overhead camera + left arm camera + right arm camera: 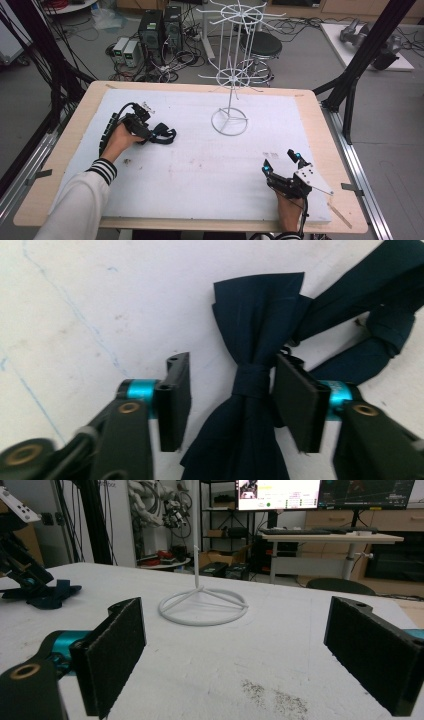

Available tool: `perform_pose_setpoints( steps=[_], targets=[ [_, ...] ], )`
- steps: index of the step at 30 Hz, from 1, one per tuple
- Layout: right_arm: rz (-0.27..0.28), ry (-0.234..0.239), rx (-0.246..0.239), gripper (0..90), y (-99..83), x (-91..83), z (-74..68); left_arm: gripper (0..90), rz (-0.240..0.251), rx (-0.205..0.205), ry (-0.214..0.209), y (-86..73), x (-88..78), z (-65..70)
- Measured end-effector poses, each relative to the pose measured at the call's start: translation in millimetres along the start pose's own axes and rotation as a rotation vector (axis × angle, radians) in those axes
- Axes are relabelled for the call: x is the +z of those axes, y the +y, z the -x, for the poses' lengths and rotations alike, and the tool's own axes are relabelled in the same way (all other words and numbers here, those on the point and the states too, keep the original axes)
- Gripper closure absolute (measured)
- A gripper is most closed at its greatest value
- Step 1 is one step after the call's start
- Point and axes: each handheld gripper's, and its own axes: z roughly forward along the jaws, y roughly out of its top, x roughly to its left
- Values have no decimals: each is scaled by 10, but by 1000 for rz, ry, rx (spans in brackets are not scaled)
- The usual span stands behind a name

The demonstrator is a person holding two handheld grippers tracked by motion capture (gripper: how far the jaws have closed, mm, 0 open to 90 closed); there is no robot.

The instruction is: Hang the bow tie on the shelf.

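Left of the white wire rack (229, 75), whose ring base is sitting on the foam mat (200, 165), the left gripper (227, 390) is straddling a navy cloth bow tie (255, 375) (one pad touching its knot), while the right gripper (281, 162) is gaping empty nearer the table's (320, 120) front edge.

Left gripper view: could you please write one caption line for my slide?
Left gripper straddles the knot of a navy bow tie on the white table cover, fingers not yet clamped.

Smooth navy cloth bow tie (252, 385), matt white foam mat (200, 170), white-coated wire stand (230, 75), wooden table (70, 145)
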Motion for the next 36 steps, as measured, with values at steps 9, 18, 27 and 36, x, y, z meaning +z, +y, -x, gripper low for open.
perform_pose_setpoints(
  steps=[9, 18, 27, 36],
  targets=[
    [0, 0, 2, 88, 0, 0, -1, 590, -29, 1, -17, 21, 34, 7],
    [-1, 0, 4, 87, 0, -1, 0, 722, -48, -10, -29, 40, 56, 23],
    [2, 0, 2, 88, 0, 1, 2, 742, -36, -20, -19, 42, 23, 32],
    [0, 0, 1, 88, 0, 0, 0, 742, 61, -37, -21, -1, -97, -6]
  ],
)
